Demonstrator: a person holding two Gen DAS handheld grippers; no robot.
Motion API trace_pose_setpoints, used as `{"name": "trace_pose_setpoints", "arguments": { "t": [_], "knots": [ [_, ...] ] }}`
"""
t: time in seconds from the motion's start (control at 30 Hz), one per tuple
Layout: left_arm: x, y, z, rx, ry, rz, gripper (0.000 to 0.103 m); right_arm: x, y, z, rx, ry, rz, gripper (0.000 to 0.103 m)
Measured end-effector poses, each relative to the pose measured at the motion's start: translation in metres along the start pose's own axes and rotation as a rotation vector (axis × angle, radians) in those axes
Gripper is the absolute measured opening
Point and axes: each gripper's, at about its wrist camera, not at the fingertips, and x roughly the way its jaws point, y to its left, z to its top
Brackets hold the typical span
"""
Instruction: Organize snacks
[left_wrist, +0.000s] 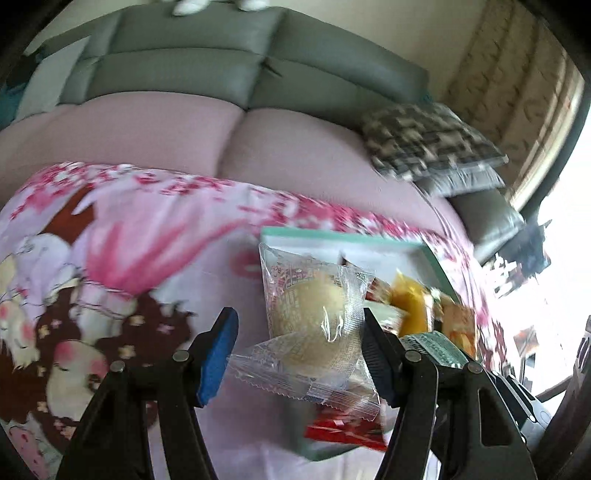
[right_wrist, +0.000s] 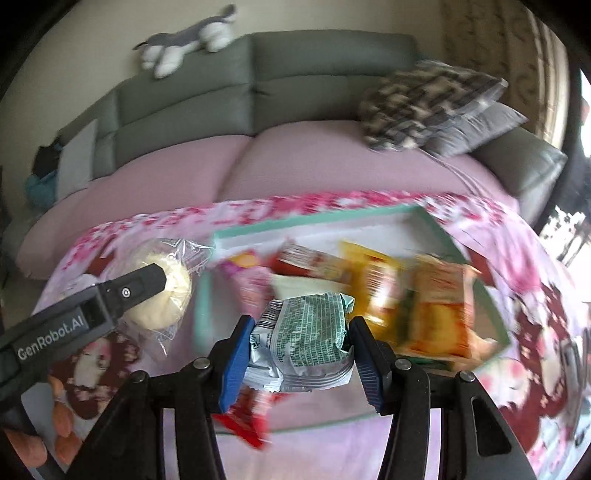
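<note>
My left gripper (left_wrist: 299, 350) holds a clear-wrapped round pale cake (left_wrist: 317, 321) between its blue pads above the table; the same cake (right_wrist: 162, 295) shows in the right wrist view, left of the tray. My right gripper (right_wrist: 299, 354) is shut on a green-and-silver snack packet (right_wrist: 306, 339), held over the mint-green tray (right_wrist: 314, 218). The tray holds several snack packs: yellow (right_wrist: 369, 280), orange (right_wrist: 439, 306), red-and-white (right_wrist: 314, 262) and a red one (right_wrist: 243, 417) at its near edge. The tray (left_wrist: 332, 236) also shows in the left wrist view.
A pink flowered cartoon cloth (right_wrist: 535, 295) covers the table. Behind it stands a sofa with pink seat (right_wrist: 295, 162) and grey back, patterned cushions (right_wrist: 424, 107) at right and a plush toy (right_wrist: 184, 40) on top. The left gripper's body (right_wrist: 81, 314) reaches in from the left.
</note>
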Motion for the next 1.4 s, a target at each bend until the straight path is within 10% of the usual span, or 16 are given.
{"name": "trace_pose_setpoints", "arguments": {
  "t": [0.73, 1.17, 1.4],
  "knots": [
    [0.002, -0.035, -0.017, 0.078, 0.029, 0.076, 0.094, 0.023, -0.037, -0.023, 0.045, 0.097, 0.04, 0.068],
    [-0.009, 0.014, -0.041, 0.033, 0.061, 0.419, 0.103, 0.009, -0.042, -0.032, 0.041, 0.085, 0.014, 0.103],
    [-0.018, 0.01, -0.068, 0.086, 0.074, 0.508, 0.103, -0.006, -0.034, -0.041, 0.028, 0.067, 0.007, 0.103]
  ]
}}
